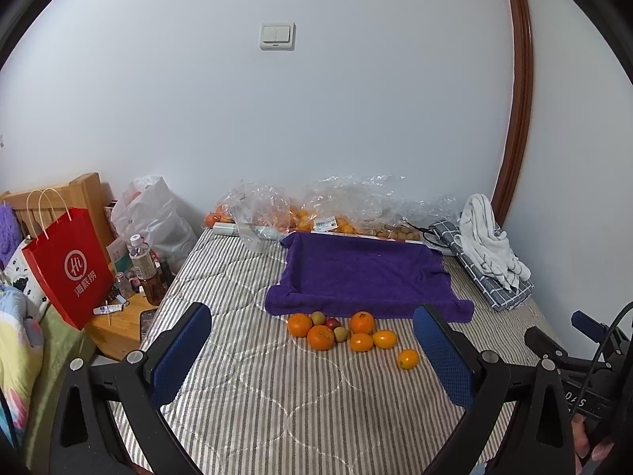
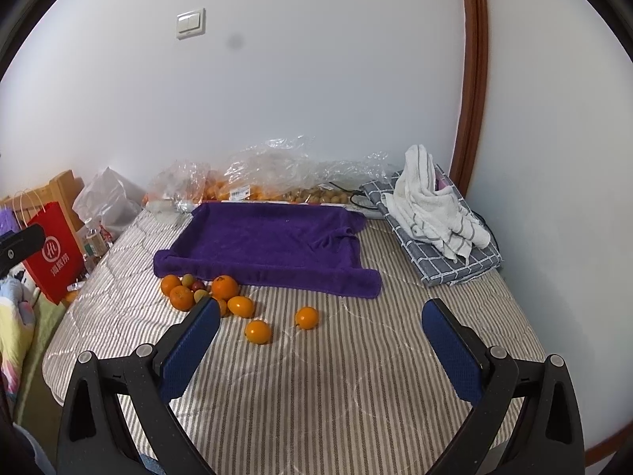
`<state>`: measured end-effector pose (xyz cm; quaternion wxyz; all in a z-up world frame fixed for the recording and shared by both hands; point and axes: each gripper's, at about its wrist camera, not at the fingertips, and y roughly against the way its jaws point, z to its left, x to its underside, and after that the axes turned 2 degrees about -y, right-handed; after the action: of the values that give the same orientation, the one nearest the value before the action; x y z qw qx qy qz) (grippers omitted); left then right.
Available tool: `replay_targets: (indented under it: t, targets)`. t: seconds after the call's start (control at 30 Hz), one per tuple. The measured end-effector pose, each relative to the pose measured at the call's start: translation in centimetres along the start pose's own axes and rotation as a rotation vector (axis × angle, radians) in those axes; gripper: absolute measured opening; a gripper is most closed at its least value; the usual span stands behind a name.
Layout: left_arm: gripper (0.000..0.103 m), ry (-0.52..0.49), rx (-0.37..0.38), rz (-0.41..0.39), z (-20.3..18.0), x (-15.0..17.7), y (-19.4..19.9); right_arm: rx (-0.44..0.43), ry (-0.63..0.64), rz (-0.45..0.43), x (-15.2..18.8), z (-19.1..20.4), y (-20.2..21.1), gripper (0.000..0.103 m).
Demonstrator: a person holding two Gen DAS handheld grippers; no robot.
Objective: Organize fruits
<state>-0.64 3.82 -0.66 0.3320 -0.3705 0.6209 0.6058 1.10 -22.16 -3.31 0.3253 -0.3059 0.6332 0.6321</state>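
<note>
The left hand-held gripper is held above the striped mattress with its blue pads spread wide and nothing between them. The right hand-held gripper is in the same condition: jaws apart, empty, raised over the mattress. Both point toward the fruit, which suggests a pre-grasp stance; the wide opening would admit a whole orange.

The loose fruit lies on the mattress just in front of the near edge of the purple towel. It comprises a tight cluster of oranges, small green-brown fruits and one red fruit, with rounder yellow-orange fruits at its right. Two of these lie apart from the cluster in the right wrist view.

The purple towel is draped over what appears to be a shallow tray, its edges raised as a rim. Its interior holds no fruit. It is judged to be the receiving container; sorting has not begun.

Behind the towel, against the wall, clear plastic bags hold further oranges and small brown fruits. A red paper bag stands at the left; its contents are hidden.
</note>
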Motion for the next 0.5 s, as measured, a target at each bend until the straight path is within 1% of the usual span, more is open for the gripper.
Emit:
replay_targets:
  t: [0.13,0.4,0.5]
  targets:
    - [0.103,0.007,0.001,0.004,0.11,-0.10,-0.06,0.001,0.007,0.001,0.07,0.13,-0.03,0.101]
    - [0.103,-0.017,-0.002,-0.008,-0.65,-0.23,0.18,-0.004,-0.001,-0.012,0.08,-0.16,-0.09,0.101]
    - [0.103,-0.013,0.008,-0.008,-0.74,-0.28,-0.20,0.001,-0.002,-0.019,0.10,-0.38,-0.21,0.101]
